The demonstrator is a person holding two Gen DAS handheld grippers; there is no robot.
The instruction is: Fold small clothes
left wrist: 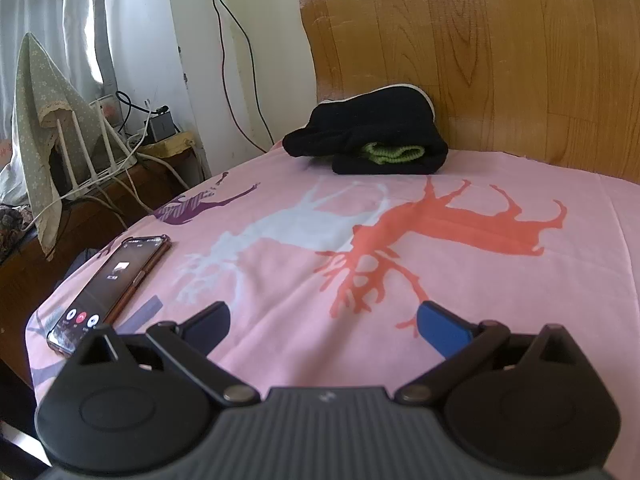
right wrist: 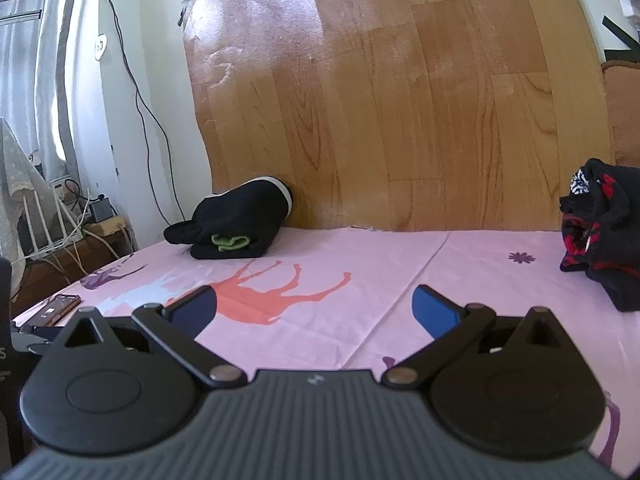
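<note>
Grippers both spread wide, nothing between the blue pads. Left gripper [left wrist: 323,322] hovers low over the pink sheet [left wrist: 520,300], above the orange and pale deer prints. Right gripper [right wrist: 314,312] likewise low over the same sheet, near a seam. Folded black stack [left wrist: 368,136] with a green knit piece [left wrist: 394,153] tucked in it sits at the far edge, against the wood-grain panel [left wrist: 500,40]. Unfolded black-and-red pile [right wrist: 604,236] lies at the far right in the right wrist view, well apart from the stack. Phone [left wrist: 108,272], screen lit, rests near the sheet's left edge. Router and cables on a side table beyond.
</note>
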